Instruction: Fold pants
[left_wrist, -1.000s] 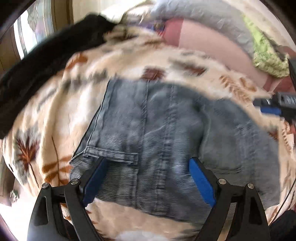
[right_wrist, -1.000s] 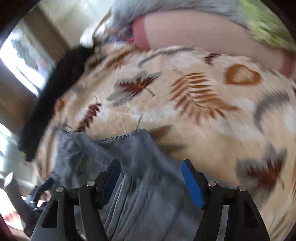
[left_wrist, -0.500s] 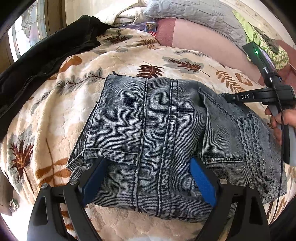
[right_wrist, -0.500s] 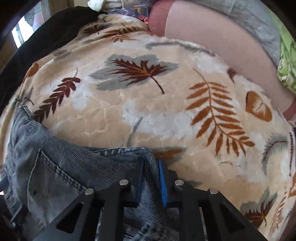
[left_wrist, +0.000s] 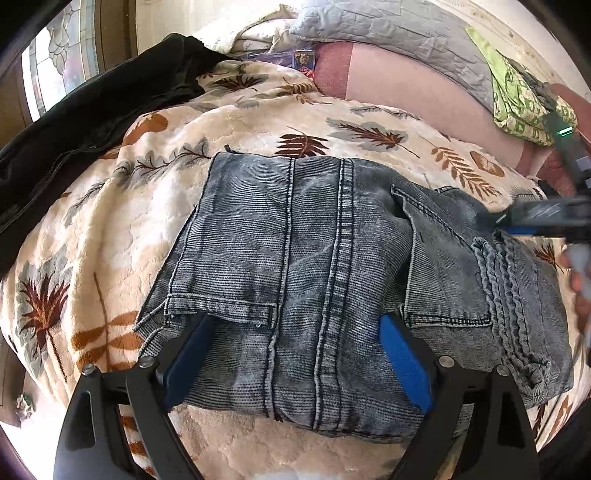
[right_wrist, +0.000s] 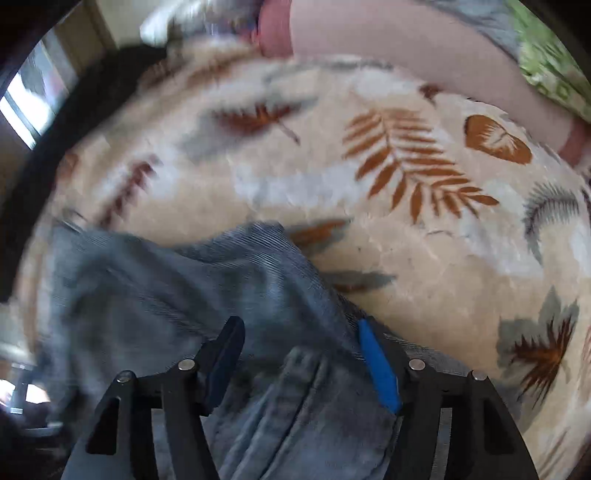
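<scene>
Grey-blue denim, the folded pants (left_wrist: 314, 280) lie flat mid-blanket, waistband out at three o'clock. Left gripper (left_wrist: 295, 354) hovers at six o'clock of the fold, jaws spread wide, gripping nothing. Right gripper (right_wrist: 301, 354) has just been opening, jaws apart over the waistband end, cloth beneath but not pinched. Around them, leaf-print blanket (left_wrist: 110, 258); black garment (left_wrist: 92, 122) at ten o'clock.

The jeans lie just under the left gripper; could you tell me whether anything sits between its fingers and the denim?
Nothing visible does. The left gripper hangs open directly over the folded jeans on the leaf-print blanket, with only bare denim between its fingers. The black garment lies well off to the side.
</scene>
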